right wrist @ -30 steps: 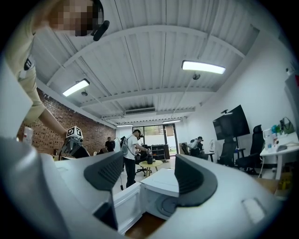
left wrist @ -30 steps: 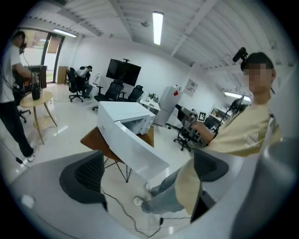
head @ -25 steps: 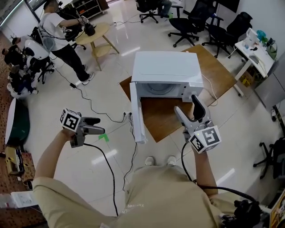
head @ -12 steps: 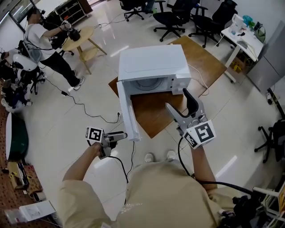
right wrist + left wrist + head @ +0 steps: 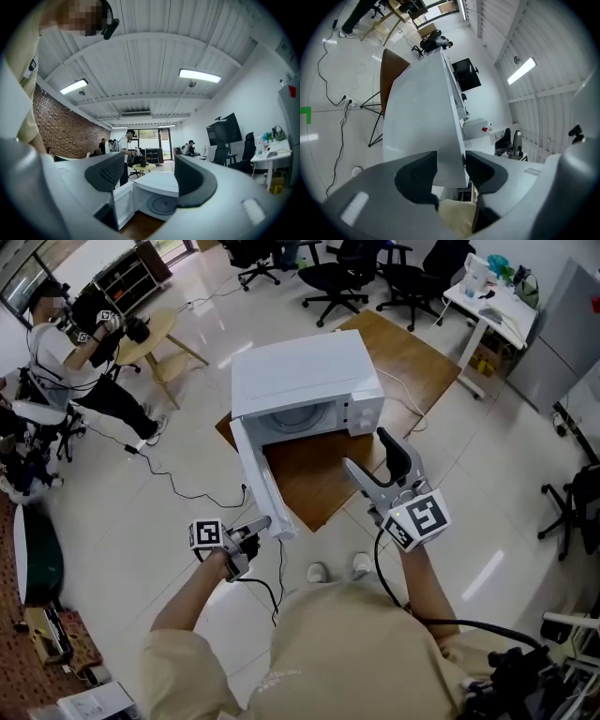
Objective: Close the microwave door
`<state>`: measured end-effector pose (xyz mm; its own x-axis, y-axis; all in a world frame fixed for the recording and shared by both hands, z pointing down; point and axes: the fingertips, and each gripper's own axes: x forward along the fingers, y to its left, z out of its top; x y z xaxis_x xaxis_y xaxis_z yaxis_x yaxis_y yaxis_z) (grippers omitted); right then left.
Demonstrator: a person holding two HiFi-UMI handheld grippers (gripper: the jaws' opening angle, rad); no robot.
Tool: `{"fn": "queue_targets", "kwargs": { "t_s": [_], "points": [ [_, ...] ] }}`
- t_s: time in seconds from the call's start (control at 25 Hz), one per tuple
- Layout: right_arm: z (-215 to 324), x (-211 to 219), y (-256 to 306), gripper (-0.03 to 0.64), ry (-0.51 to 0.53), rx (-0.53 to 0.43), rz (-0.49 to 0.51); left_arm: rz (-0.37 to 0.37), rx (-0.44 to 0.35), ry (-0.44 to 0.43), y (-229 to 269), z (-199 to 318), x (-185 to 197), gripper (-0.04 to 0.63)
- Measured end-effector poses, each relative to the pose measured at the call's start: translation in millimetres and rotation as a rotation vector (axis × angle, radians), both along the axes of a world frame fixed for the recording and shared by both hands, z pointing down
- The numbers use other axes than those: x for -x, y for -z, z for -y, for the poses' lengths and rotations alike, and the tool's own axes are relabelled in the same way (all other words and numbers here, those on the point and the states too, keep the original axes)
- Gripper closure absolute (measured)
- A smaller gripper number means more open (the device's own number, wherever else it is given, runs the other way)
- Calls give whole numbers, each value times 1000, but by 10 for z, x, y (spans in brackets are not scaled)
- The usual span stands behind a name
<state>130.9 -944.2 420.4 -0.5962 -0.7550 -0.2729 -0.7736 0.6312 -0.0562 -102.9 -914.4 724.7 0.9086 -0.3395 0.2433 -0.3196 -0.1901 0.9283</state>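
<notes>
- Office room with a pale glossy floor (image 5: 141, 521); a brown wooden surface (image 5: 323, 479) stands at the middle of the head view.
- Left hand-held gripper (image 5: 258, 524) sits at 7 o'clock of the surface. Its jaws have just been closing and are now clenched on the free edge of the door (image 5: 258, 474), one pad on each face.
- In the left hand-held gripper view the door (image 5: 422, 112) runs away from the jaws (image 5: 451, 171) toward 12 o'clock.
- Right hand-held gripper (image 5: 367, 452) hovers over the surface's near edge at 5 o'clock of the microwave (image 5: 305, 371), jaws spread wide and holding nothing.
- Between its jaws (image 5: 150, 176) the right hand-held gripper view shows the microwave's open cavity and turntable (image 5: 161, 205).
- Microwave rests on the surface, white; its door is hinged on the left and swung out toward 6 o'clock.
- Black office chairs (image 5: 352, 273) stand at 12 o'clock and a white desk (image 5: 487, 296) at 1 o'clock.
- At 10 o'clock a person (image 5: 70, 352) stands by a round table (image 5: 155, 329).
</notes>
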Motion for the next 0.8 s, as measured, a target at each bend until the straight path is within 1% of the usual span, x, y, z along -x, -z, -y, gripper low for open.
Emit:
{"fn": "queue_targets", "kwargs": {
  "t_s": [0.24,0.36,0.44,0.56,0.8],
  "points": [
    [30,-88,-91,298,-18,20,4,-15,64,95,-48,122,-315,407],
    [47,-149,-117,299,-35,26,9,1,100,162,-35,193,-511,405],
    [50,-189,-122,302,-46,32,13,13,106,213,1,241,-636,415],
    [50,-246,-98,304,-59,36,12,5,111,279,50,334,-811,426],
    [40,-359,-50,305,-93,39,11,-13,127,354,94,507,-1070,425]
  ]
}}
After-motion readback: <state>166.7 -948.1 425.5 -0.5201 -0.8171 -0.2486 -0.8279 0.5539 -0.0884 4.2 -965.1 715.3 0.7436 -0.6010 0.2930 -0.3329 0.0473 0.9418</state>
